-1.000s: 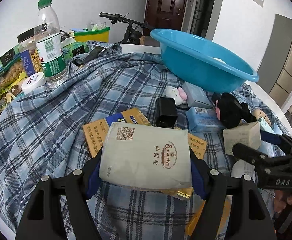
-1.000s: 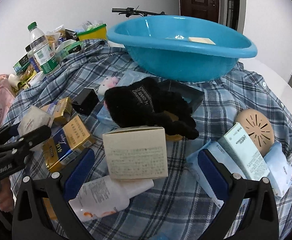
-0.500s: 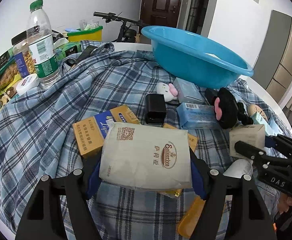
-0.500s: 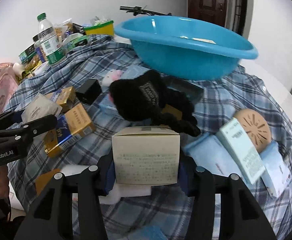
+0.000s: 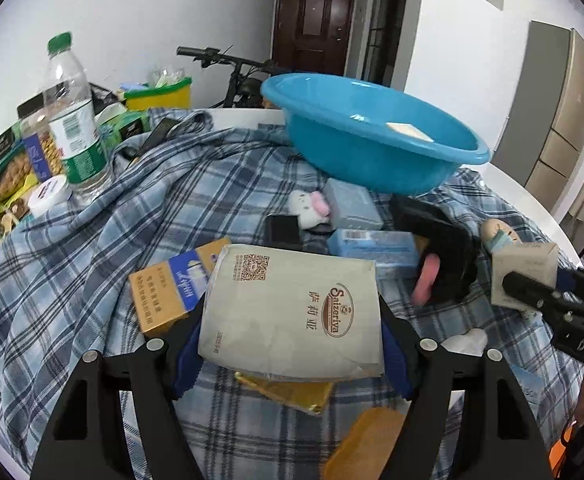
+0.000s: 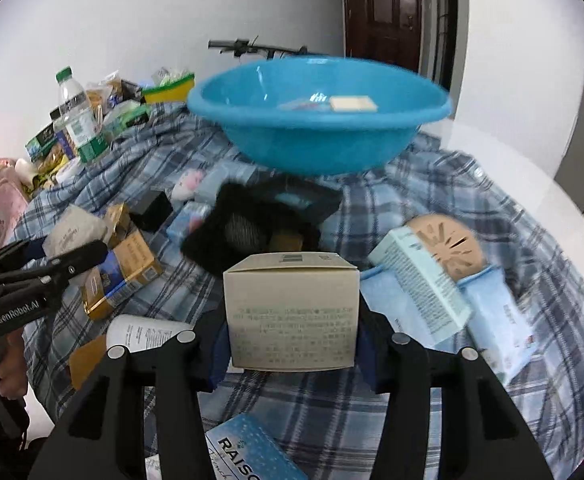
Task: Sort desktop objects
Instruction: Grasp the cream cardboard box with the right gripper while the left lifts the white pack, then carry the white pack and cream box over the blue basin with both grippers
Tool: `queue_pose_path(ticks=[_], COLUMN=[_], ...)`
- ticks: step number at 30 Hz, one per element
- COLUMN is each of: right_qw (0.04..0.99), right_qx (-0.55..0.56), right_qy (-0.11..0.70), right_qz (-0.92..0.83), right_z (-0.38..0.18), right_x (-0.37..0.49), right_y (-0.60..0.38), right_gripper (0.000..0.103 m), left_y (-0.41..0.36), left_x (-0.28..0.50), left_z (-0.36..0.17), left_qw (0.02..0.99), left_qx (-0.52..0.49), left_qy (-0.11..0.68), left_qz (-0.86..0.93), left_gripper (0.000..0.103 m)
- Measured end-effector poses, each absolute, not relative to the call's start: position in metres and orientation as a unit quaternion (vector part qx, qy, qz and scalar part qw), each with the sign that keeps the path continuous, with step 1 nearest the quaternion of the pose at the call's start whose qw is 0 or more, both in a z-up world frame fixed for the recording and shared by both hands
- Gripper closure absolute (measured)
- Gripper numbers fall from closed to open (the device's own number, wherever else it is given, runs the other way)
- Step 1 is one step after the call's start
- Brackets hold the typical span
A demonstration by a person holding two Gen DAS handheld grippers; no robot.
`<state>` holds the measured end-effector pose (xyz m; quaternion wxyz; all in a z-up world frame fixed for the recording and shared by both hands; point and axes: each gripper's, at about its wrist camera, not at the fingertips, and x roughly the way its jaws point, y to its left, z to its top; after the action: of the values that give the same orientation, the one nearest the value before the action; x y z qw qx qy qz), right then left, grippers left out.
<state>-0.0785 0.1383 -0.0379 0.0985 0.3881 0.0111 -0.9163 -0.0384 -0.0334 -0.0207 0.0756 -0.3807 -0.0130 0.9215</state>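
Gripping a flat, crinkled paper packet, the left gripper hangs over plaid cloth; the right gripper clamps a square cardboard box.

Basin behind plush toy

Far behind the table I see a dark brown door, a bicycle against the white wall, grey cabinets at right.
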Motion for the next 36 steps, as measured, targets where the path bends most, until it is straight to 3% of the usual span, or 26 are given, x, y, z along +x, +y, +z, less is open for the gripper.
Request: queue_pose_path(ticks=[10, 15, 24, 36], right_qw=[0.040, 0.035, 0.020, 0.020], right_qx=[0.303, 0.228, 0.125, 0.077], right_qy=[0.007, -0.024, -0.002, 0.018], right_qz=[-0.952, -0.973, -0.992, -0.997], right_z=[-0.001, 0.020, 0.046, 0.069], right_x=[-0.060, -0.044, -0.015, 0.006], right_y=[0.162, 0.175, 0.172, 0.158], right_gripper=[0.053, 0.053, 0.053, 0.053], left_y=[-0.014, -0.010, -0.011, -0.018], left_x=[-0.030, -0.016, 0.007, 0.032], left_z=[0.008, 0.032, 0.070, 0.097], left_qw=[0.086, 0.096, 0.104, 0.095], left_qx=[-0.328, -0.262, -0.151, -0.125], left_qy=[-0.005, -0.008, -0.010, -0.026], left_qz=[0.941, 0.960, 0.983, 0.987], left_gripper=[0.028, 0.028, 0.028, 0.028])
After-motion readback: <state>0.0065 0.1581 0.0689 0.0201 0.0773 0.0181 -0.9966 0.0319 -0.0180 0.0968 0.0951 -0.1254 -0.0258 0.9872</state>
